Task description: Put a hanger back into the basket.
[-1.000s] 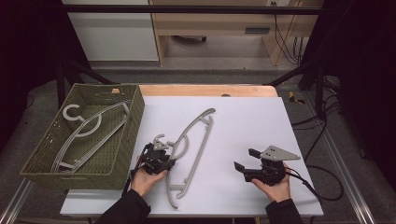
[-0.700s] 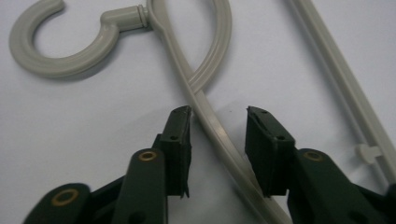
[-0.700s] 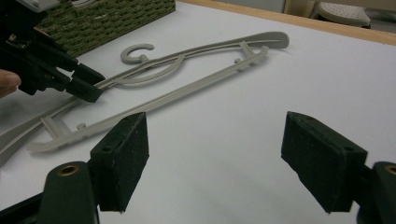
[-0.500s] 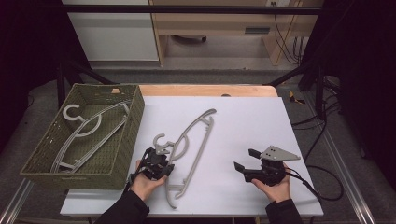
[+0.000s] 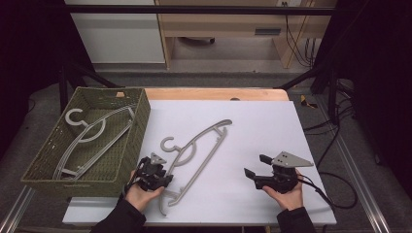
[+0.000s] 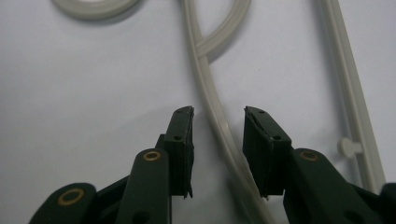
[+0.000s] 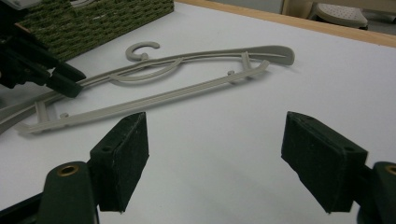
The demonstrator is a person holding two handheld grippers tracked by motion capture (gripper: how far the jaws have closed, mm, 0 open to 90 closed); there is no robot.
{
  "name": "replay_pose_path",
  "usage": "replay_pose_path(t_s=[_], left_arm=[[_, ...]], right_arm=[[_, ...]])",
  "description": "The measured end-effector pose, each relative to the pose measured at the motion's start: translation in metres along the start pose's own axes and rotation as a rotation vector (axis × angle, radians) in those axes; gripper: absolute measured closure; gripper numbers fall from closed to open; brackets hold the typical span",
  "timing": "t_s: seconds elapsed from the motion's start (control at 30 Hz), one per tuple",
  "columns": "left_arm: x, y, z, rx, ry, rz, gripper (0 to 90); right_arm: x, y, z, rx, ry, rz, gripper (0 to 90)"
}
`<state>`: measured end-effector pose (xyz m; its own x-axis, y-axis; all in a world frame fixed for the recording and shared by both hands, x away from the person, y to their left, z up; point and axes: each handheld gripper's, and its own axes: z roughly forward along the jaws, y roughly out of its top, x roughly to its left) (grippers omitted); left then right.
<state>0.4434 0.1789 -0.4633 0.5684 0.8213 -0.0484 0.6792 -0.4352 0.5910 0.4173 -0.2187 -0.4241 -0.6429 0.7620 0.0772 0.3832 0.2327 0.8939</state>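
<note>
I judge this as loading hangers into the green basket [image 5: 127,145] at the surface's left edge: hangers already lie inside it [image 5: 90,131], and one grey hanger [image 5: 204,141] lies on the white surface [image 5: 257,121] just beside the basket. My left gripper [image 6: 217,135] has its jaws parted around the hanger's arm near the surface's near edge, not clenched. My right gripper [image 7: 215,154] rests released toward the near right corner. Grasping, lifting and placing remain.

The person is wearing dark sleeves [image 5: 116,221]; each black tool is showing brass-ringed screw holes; the right tool [image 5: 253,168] is carrying a grey three-cornered plate and trailing a black cable [image 5: 335,194].
</note>
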Motion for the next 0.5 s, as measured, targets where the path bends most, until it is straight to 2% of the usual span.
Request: replay_pose_path(t_s=[0.07, 0.13, 0.17, 0.23, 0.3, 0.4, 0.5], left_arm=[[-0.001, -0.003, -0.003, 0.006, -0.006, -0.017, 63.4], [-0.002, -0.003, -0.003, 0.016, 0.006, -0.007, 66.1], [-0.003, -0.002, -0.003, 0.023, 0.021, 0.001, 70.2], [-0.002, 0.000, -0.003, 0.037, 0.021, -0.006, 72.5], [-0.001, 0.000, -0.002, 0.034, 0.015, -0.006, 73.2], [0.007, 0.001, -0.001, 0.005, 0.006, 0.005, 77.4], [0.013, 0.002, 0.001, -0.009, -0.014, -0.014, 80.7]], right_arm=[[0.000, 0.000, 0.000, 0.000, 0.000, 0.001, 23.1], [0.000, 0.000, 0.001, 0.004, -0.001, 0.004, 23.1], [0.000, 0.000, 0.001, 0.005, -0.001, 0.003, 23.1], [0.000, 0.000, 0.001, 0.005, -0.002, -0.001, 23.1], [0.000, 0.000, 0.001, 0.006, -0.001, 0.002, 23.1], [0.000, 0.000, 0.000, 0.005, -0.002, 0.001, 23.1], [0.000, 0.000, 0.001, 0.007, -0.002, 0.000, 23.0]])
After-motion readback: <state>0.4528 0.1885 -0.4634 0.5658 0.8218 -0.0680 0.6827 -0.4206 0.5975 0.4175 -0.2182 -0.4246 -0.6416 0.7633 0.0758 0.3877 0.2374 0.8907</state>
